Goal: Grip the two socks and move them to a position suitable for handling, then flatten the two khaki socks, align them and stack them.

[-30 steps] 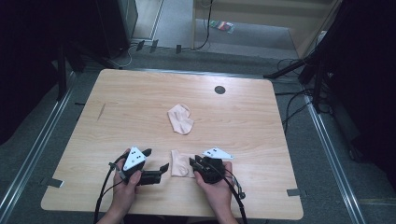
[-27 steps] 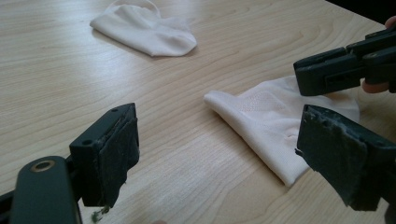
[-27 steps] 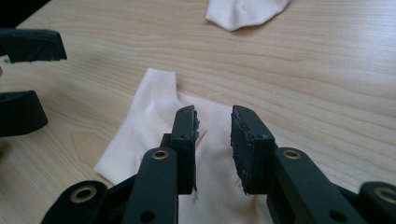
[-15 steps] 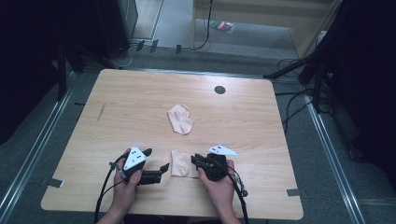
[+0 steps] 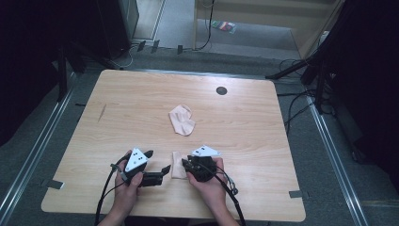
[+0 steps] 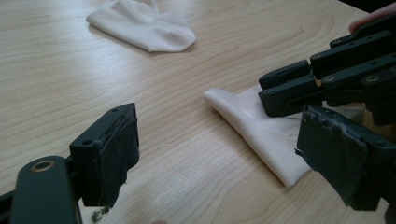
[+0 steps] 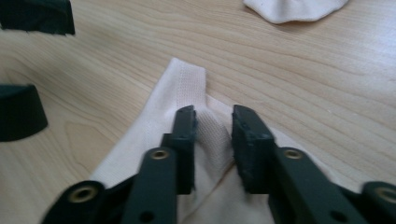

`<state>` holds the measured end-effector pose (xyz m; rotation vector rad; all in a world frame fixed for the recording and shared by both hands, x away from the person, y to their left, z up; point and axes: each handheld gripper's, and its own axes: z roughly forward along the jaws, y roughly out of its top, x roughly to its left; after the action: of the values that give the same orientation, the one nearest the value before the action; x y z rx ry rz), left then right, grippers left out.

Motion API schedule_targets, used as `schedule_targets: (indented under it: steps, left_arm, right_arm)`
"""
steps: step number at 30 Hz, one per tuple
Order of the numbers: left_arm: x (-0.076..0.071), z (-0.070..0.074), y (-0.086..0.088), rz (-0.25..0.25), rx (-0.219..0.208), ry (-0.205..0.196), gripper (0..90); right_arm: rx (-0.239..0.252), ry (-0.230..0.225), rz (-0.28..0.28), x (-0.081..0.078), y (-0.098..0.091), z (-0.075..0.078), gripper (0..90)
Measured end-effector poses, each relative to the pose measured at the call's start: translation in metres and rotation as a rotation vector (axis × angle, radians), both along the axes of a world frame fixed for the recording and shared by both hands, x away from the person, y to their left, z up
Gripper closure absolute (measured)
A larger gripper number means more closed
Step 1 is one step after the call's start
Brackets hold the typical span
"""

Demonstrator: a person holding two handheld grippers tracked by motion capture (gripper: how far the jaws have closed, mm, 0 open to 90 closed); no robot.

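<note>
While my right gripper (image 7: pixel 212 119) pinches a raised ridge of the folded cloth (image 7: pixel 154 135) lying just under it, its jaws nearly closed on the fabric, I judge a fold or lift is starting. My left gripper (image 6: pixel 224 149) waits wide open and empty beside the cloth's edge; next it should take that edge. A second cloth (image 5: pixel 182 119) lies well ahead. I read no writing anywhere.
</note>
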<state>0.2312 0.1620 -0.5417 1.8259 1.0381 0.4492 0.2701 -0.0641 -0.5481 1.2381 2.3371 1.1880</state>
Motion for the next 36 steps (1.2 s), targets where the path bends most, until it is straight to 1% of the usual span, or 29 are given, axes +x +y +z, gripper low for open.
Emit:
schedule_targets:
  steps: [1,3,4,6,7,9,10,11,13,16,18,20,22,23,24,26,27,28,29,30,32,33,34,35,36]
  left_arm:
    - [0.0,0.0,0.0,-0.002,0.0,0.001,13.7]
    - [0.0,0.0,-0.001,-0.005,0.0,0.004,13.7]
    - [0.0,0.0,-0.001,-0.005,0.001,0.005,13.7]
    - [-0.001,-0.001,-0.002,-0.007,-0.003,0.008,13.7]
    - [-0.001,-0.001,-0.002,-0.01,-0.001,0.009,13.7]
    - [-0.001,-0.002,-0.004,-0.019,-0.006,0.018,13.7]
    - [-0.001,-0.002,-0.005,-0.02,-0.006,0.021,13.7]
    - [-0.001,-0.002,-0.006,-0.024,-0.005,0.025,13.6]
    - [-0.001,-0.003,-0.009,-0.035,-0.012,0.047,12.9]
    - [-0.001,-0.004,-0.013,-0.051,-0.013,0.066,11.0]
    - [-0.002,-0.003,-0.014,-0.054,-0.026,0.068,11.1]
    - [-0.004,-0.002,-0.017,-0.067,-0.029,0.065,11.2]
    - [-0.006,-0.002,-0.019,-0.069,-0.02,0.06,11.2]
    - [-0.007,-0.001,-0.021,-0.075,-0.017,0.06,11.2]
    - [-0.007,-0.001,-0.023,-0.07,-0.011,0.056,11.0]
    - [-0.007,-0.002,-0.025,-0.053,0.013,0.068,11.1]
    - [-0.006,-0.003,-0.026,-0.029,0.033,0.079,11.9]
    - [-0.005,-0.004,-0.028,-0.008,0.059,0.082,14.6]
    - [-0.004,-0.005,-0.028,0.005,0.081,0.076,15.7]
    - [-0.005,-0.003,-0.026,0.04,0.096,0.044,22.8]
    - [-0.006,0.002,-0.021,0.085,0.109,-0.005,50.0]
    - [-0.007,0.006,-0.015,0.094,0.1,-0.035,62.2]
    - [-0.008,0.009,-0.009,0.096,0.116,-0.069,77.3]
    - [-0.01,0.012,-0.005,0.117,0.154,-0.115,84.8]
    - [-0.012,0.013,-0.002,0.129,0.178,-0.15,89.6]
  right_arm:
    - [-0.003,-0.006,0.006,0.0,0.0,0.0,84.4]
    - [0.005,-0.009,0.014,-0.001,0.0,0.002,86.6]
    - [0.02,-0.012,0.014,-0.001,-0.001,0.004,87.1]
    - [0.049,-0.021,0.018,-0.001,-0.003,0.011,87.4]
    - [0.054,-0.023,0.019,-0.002,-0.003,0.014,87.4]
    - [0.077,-0.038,0.016,-0.002,-0.005,0.023,87.7]
    - [0.096,-0.044,0.014,-0.002,-0.006,0.029,87.7]
    - [0.106,-0.044,0.014,-0.002,-0.007,0.032,87.7]
    - [0.128,-0.05,0.023,-0.002,-0.007,0.041,87.7]
    - [0.157,-0.053,0.033,-0.004,-0.006,0.051,87.7]
    - [0.173,-0.063,0.04,-0.007,-0.006,0.057,87.7]
    - [0.198,-0.066,0.051,-0.009,-0.005,0.063,87.7]
    - [0.212,-0.076,0.068,-0.012,-0.003,0.069,87.7]
    - [0.226,-0.084,0.076,-0.014,-0.002,0.073,87.7]
    - [0.242,-0.09,0.085,-0.015,-0.002,0.076,87.7]
    - [0.275,-0.102,0.107,-0.019,-0.001,0.084,87.7]
    - [0.287,-0.103,0.117,-0.02,-0.001,0.087,87.8]
    - [0.314,-0.11,0.128,-0.022,-0.002,0.092,87.8]
    - [0.336,-0.115,0.136,-0.023,-0.004,0.096,87.9]
    - [0.357,-0.113,0.143,-0.025,-0.005,0.099,87.9]
    - [0.382,-0.122,0.155,-0.026,-0.009,0.105,88.0]
    - [0.392,-0.118,0.159,-0.026,-0.012,0.107,88.1]
    - [0.39,-0.123,0.158,-0.025,-0.016,0.107,88.1]
    - [0.381,-0.121,0.148,-0.024,-0.02,0.107,88.2]
    - [0.371,-0.119,0.136,-0.022,-0.024,0.104,88.4]
